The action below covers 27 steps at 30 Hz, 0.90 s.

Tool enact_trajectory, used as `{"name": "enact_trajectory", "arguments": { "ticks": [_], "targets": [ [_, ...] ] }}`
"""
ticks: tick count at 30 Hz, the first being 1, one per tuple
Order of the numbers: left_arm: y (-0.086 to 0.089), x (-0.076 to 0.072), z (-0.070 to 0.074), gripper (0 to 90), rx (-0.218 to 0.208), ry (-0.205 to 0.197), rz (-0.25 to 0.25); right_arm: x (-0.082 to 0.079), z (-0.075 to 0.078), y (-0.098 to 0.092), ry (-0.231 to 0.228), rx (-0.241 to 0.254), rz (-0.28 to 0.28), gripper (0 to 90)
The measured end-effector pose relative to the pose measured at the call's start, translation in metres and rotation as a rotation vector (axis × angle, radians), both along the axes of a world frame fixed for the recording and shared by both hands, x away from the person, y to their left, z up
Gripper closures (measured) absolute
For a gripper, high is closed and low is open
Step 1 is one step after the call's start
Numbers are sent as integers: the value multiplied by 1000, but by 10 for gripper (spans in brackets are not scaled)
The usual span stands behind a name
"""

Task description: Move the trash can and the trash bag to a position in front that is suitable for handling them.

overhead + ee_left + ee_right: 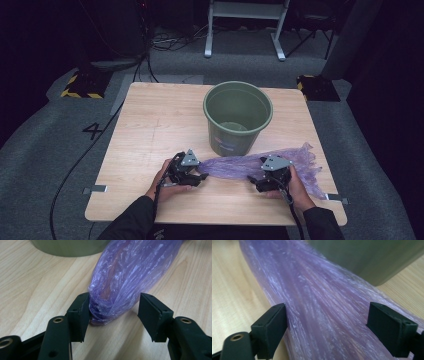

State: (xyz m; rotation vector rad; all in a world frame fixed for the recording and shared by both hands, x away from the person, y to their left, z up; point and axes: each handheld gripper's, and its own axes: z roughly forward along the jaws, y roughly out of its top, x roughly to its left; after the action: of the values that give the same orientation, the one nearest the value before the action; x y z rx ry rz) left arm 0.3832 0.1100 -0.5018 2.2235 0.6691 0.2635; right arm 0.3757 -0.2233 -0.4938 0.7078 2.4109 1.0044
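- Crumpled purple thin plastic bag point(260, 165): lay stretched across the pale wooden bench point(150, 130), just in front of the round olive-green plastic bucket point(237, 117).
- Left hand-held gripper point(113, 312): its own view showed jaws apart, one pad touching the bag's bunched end.
- Right hand-held gripper point(327, 322): jaws wide, astride the bag's middle.
- High view alone showed the bucket's open mouth.

Grey carpet floor point(40, 135), dimly lit; dark surroundings. A white frame point(246, 25) stands at the far side. Black cables point(172, 40) run across the floor. Yellow-black striped bases point(80, 86) flank the wooden table point(150, 125). A "4" marking point(92, 131) lies left.
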Motion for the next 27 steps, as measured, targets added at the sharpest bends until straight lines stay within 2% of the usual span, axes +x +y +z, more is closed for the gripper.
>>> {"name": "enact_trajectory", "arguments": {
  "ticks": [3, 4, 10, 13, 15, 17, 18, 20, 21, 27],
  "targets": [
    [-1, 2, 0, 430, 1, 1, -2, 9, -2, -5, 21, 15, -12, 165],
    [-2, 4, 0, 431, 1, 3, -2, 15, -5, -8, 50, 20, -25, 164],
    [-4, 6, 0, 431, 1, -3, 1, 25, -6, -13, 93, 39, -29, 154],
    [-6, 8, 0, 430, 10, -7, 4, 33, -7, -17, 162, 64, -42, 151],
    [-6, 9, 0, 426, 10, -12, 4, 36, -7, -18, 176, 69, -43, 154],
    [-6, 11, 0, 413, 13, -8, 9, 39, -6, -22, 182, 71, -39, 215],
    [-6, 11, 0, 395, 13, -8, 9, 39, -6, -22, 182, 71, -39, 215],
    [-5, 12, 0, 310, 24, -7, 26, 40, -4, -26, 177, 80, -44, 353],
    [-5, 12, 0, 287, 24, -7, 26, 40, -4, -26, 177, 80, -44, 353],
    [5, 10, 5, 189, -6, -18, 54, 38, -3, -33, 163, 95, -41, 597]
  ]
}}
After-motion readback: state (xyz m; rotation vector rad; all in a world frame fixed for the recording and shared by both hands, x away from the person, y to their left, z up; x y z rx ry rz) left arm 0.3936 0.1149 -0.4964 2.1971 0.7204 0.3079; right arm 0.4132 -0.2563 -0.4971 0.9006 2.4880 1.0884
